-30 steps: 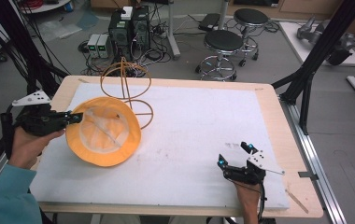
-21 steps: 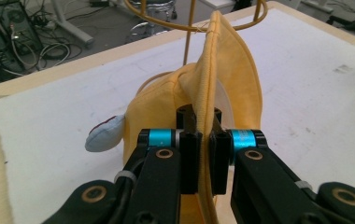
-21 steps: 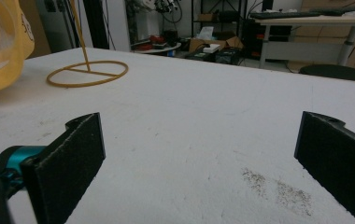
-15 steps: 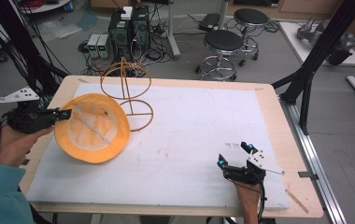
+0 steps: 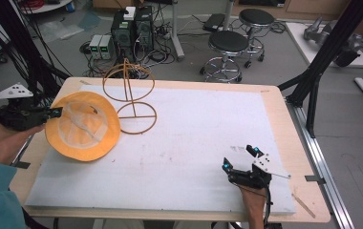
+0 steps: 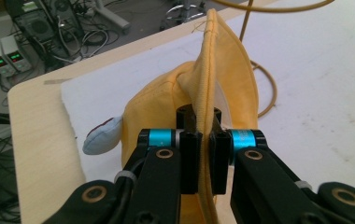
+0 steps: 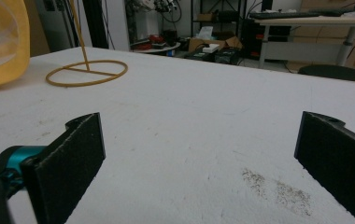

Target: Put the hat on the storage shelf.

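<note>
Left gripper view puts my own left gripper (image 6: 202, 161) closest of all: its jaws are clamped tight on the brim of the yellow hat (image 6: 222, 88), the fabric edge standing upright between the pads. A pale blue ear or tag on the hat pokes out at nine o'clock from the pads. Beyond the brim, at one o'clock, a bit of the wire hat stand (image 6: 264, 88) curves over the white mat (image 6: 334, 93).

From the high view, my left gripper (image 5: 50, 113) sits at nine o'clock on the table (image 5: 275, 102), and the hat (image 5: 83, 126) hangs from it with its open underside turned toward the camera. Compared with a second ago, hat and hand have drifted outward toward the table's nine o'clock edge, so the gap to the stand (image 5: 129, 98) has grown; the hat is now just beside the stand's base ring, at its eight o'clock, not over it. I judge this as drawing back to line up a swing onto the stand's top hoop.

My right gripper (image 5: 244, 164) rests at five o'clock on the mat, jaws spread wide and holding nothing, unmoved. Farther off, stools and electronics stand on the floor.
</note>
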Demonstrator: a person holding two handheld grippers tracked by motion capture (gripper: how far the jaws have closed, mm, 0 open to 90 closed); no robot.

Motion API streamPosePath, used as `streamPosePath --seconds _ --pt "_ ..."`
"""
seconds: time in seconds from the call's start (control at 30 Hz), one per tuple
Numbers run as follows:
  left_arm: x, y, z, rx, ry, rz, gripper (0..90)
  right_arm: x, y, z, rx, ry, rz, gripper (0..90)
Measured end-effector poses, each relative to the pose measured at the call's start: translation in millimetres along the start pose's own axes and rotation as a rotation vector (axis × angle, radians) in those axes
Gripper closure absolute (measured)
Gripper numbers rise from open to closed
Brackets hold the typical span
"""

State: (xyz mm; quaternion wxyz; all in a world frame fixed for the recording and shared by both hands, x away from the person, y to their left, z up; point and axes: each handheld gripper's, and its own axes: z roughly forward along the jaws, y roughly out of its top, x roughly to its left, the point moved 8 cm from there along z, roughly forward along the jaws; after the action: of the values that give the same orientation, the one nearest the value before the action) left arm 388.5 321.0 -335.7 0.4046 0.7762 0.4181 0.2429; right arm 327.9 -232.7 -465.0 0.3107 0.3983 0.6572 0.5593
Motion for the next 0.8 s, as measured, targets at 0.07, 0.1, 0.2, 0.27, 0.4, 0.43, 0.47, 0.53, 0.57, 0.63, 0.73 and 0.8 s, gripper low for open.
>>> streamPosePath --seconds 0.07,0.1,0.2,0.27,0.4,0.43,0.47,0.53,0.57,0.63,0.73,0.8 --pt "-2.7 -3.2 3.5 0.003 -0.005 0.006 86.2 0.3 -0.1 0.0 0.001 0.001 -0.002 0.6" --pt "-3.8 -4.4 4.8 0.004 -0.007 0.009 86.2 -0.1 0.1 0.2 -0.001 0.000 -0.007 0.6" --pt "-9.2 -5.3 7.4 0.005 -0.016 0.017 86.3 -0.2 0.2 0.2 -0.002 0.000 -0.004 0.6" --pt "-13.9 -3.8 7.5 0.003 -0.021 0.031 86.3 0.0 0.0 0.0 0.000 -0.001 -0.001 0.6" --pt "-25.5 -0.7 7.1 -0.001 -0.040 0.048 86.2 -0.2 0.2 0.1 -0.002 -0.001 -0.006 0.6" --pt "-29.0 -0.5 7.0 0.001 -0.049 0.054 86.2 0.2 0.0 0.2 -0.002 -0.001 -0.001 0.6" --pt "-32.6 -0.2 7.3 -0.002 -0.056 0.056 86.3 -0.2 0.2 0.3 -0.003 -0.003 -0.006 0.6" --pt "-39.1 -0.1 8.2 -0.005 -0.075 0.056 86.3 0.2 0.0 0.2 -0.002 -0.001 -0.002 0.6" --pt "-43.1 0.2 9.1 -0.011 -0.086 0.051 86.3 0.2 0.0 0.1 -0.001 -0.002 -0.001 0.6" --pt "-52.5 0.2 11.4 -0.016 -0.117 0.046 86.2 0.3 0.0 0.2 -0.002 -0.001 -0.002 0.6" --pt "-64.9 0.5 15.7 -0.022 -0.156 0.041 86.3 0.4 -0.1 0.1 -0.001 -0.001 0.001 0.6" --pt "-74.3 1.0 19.3 -0.025 -0.182 0.042 86.3 -0.1 0.1 0.1 -0.002 -0.002 -0.003 0.6"
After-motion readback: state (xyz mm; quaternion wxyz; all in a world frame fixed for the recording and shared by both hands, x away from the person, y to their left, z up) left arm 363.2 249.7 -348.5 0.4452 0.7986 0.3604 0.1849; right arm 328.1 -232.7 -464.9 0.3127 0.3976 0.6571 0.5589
